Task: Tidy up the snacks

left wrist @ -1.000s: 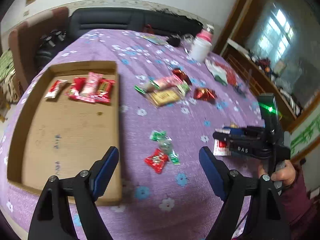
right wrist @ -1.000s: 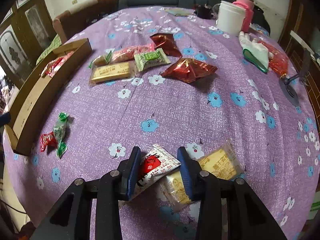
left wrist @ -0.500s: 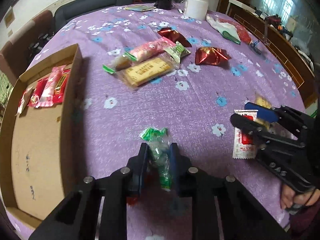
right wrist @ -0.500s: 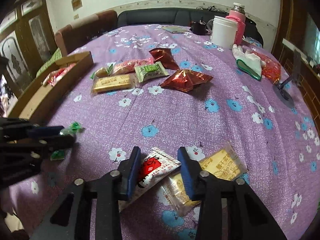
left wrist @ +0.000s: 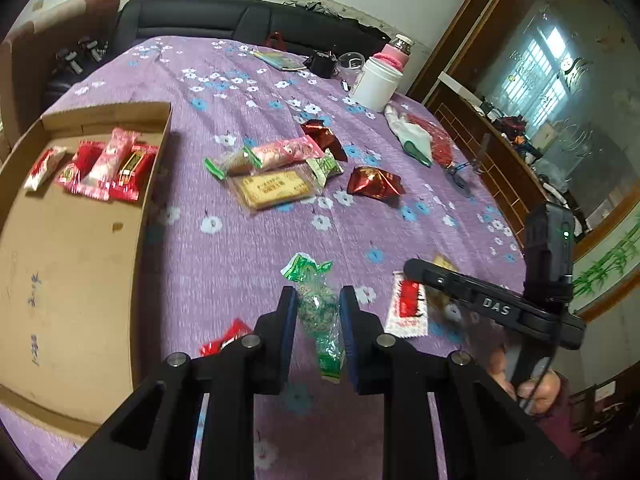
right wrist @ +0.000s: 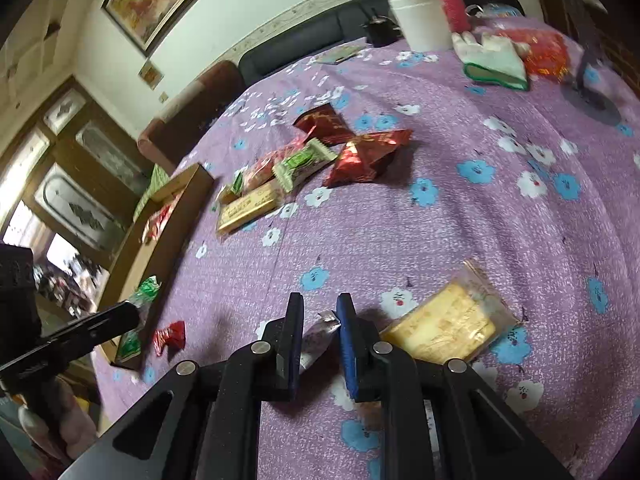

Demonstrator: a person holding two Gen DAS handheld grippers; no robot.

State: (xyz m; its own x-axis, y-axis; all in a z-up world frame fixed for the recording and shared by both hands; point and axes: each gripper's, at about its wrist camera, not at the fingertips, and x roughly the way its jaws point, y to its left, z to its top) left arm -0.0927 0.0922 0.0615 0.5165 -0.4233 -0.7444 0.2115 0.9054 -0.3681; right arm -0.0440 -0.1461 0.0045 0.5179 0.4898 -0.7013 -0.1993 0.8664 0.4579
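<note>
**Two light packets gripped at once, box to the left**

Left gripper (left wrist: 318,314): jaws drawn in narrow and clamped on a green candy (left wrist: 316,304), a clear twist-wrapped sweet with green crimped ends. The far end fans out beyond the pads; the near end hangs below them. A red candy (left wrist: 224,342) lies on the cloth (left wrist: 248,248) just left of the jaws, partly hidden by a finger.

Right gripper (right wrist: 318,320): jaws have just been closing and now stand narrow, pinching a white sachet (right wrist: 316,340) with a red panel, seen flat in the left view (left wrist: 408,306). A yellow biscuit pack (right wrist: 444,322) rests just to its right, untouched.

Box (left wrist: 72,264): open cardboard tray on the left of the table, with four red and pink packets lined along its far end; most of its floor is bare.

Handling, as judged: both held items look very light and soft, their film slick and crinkly. The candy is best held across its firm middle, as here; a hold on a twisted end would likely slip or unwind. The sachet is thin and limp, so it should droop from the pinch; a hold well in from the edge looks safer. The biscuit pack looks stiffer and breakable, so a gentle grip across its short width would suit.
</note>
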